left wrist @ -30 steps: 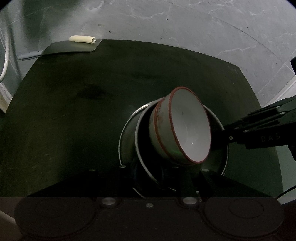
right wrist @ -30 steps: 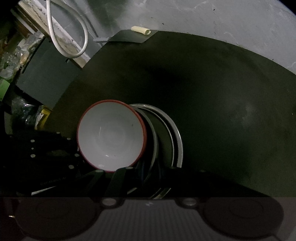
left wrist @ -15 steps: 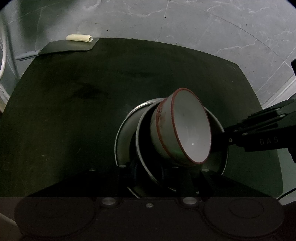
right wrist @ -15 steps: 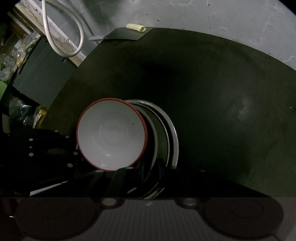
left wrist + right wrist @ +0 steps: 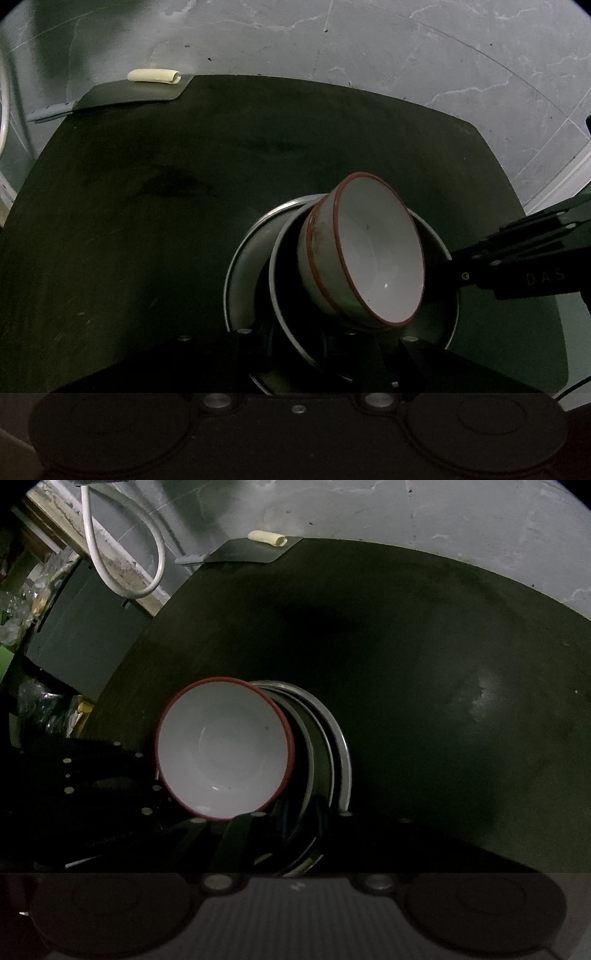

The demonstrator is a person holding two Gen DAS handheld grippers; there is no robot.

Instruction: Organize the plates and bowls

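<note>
Stacking step in hand: both grippers, left gripper (image 5: 317, 350) and right gripper (image 5: 291, 827), fingers narrow, apparently pinch the plates (image 5: 258, 258) mid-table with the bowl (image 5: 373, 258) tilted on top; next, lower level and release.

A bowl (image 5: 365, 254) sits tilted in the upper of two stacked plates (image 5: 439, 317), near the front middle of the desk (image 5: 147, 221). At the desk's far left corner lies a flat sheet (image 5: 133, 96) with a small roll (image 5: 153, 75) at its back edge.
</note>
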